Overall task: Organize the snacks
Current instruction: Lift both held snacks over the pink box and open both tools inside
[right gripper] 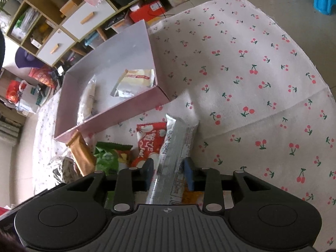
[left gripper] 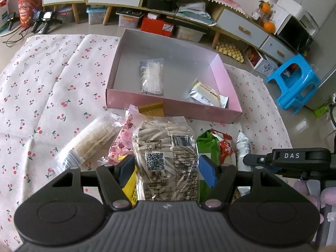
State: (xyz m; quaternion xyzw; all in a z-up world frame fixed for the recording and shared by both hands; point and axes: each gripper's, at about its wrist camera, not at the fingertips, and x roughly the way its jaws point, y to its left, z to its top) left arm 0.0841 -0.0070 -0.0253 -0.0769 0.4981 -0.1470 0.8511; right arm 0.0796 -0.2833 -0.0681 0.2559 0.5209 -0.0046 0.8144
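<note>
left wrist view shows the left hand-held gripper (left gripper: 166, 171) gripping a clear bag of white sticks (left gripper: 166, 147) in front of the pink box (left gripper: 168, 105). right hand-held gripper (right gripper: 169, 171) has its pads on a silver packet (right gripper: 176, 147), lying on the cherry cloth (right gripper: 252, 84).

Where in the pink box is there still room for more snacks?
The pink box is bare along its left wall and far end, left of the clear packet. There is a bare gap between that and the cream packet too. The pile of snacks in front is crowded.
</note>
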